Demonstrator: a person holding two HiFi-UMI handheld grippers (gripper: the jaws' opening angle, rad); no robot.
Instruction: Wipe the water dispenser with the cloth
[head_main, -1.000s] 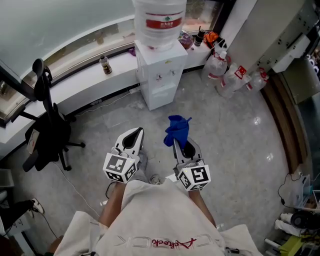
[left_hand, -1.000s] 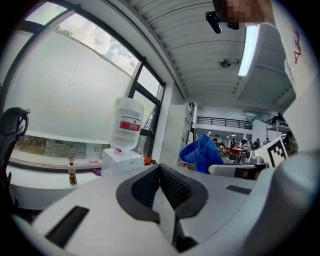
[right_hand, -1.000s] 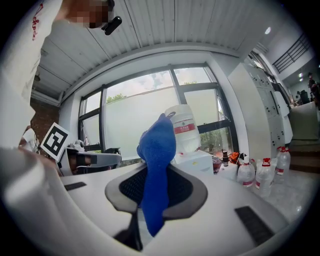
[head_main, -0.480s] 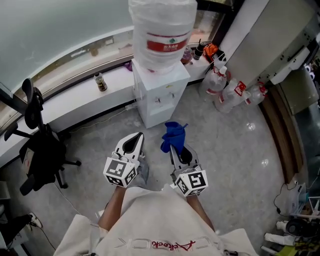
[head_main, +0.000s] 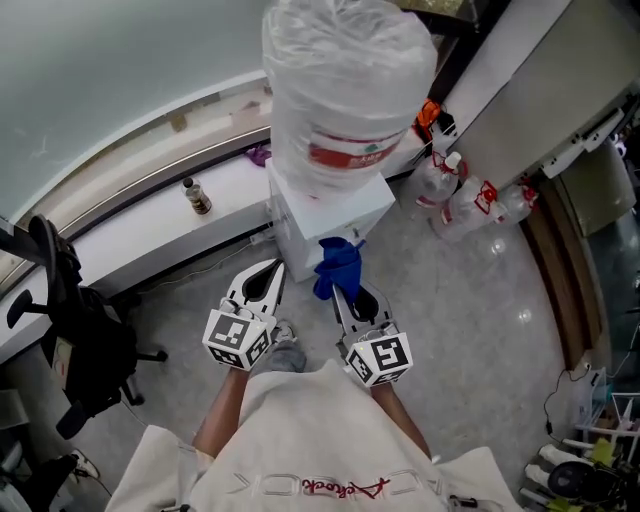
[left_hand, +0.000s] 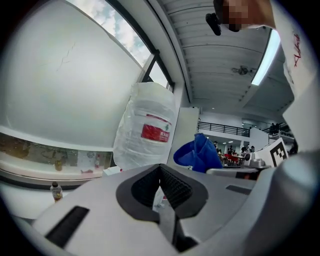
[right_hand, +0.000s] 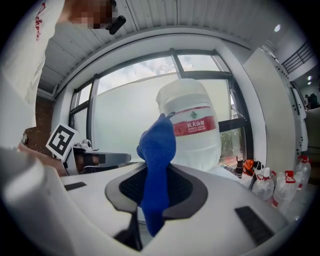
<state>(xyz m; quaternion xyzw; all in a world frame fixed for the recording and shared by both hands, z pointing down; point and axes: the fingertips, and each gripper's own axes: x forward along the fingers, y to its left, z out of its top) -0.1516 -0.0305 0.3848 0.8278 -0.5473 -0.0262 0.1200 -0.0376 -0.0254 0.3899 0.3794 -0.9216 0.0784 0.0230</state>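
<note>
We clamp the cloth in the right hand-held gripper, dispenser just ahead; left hand-held gripper closed, empty.

text | red label on water dispenser bottle: 农夫山泉 | shirt script: not legible
</note>
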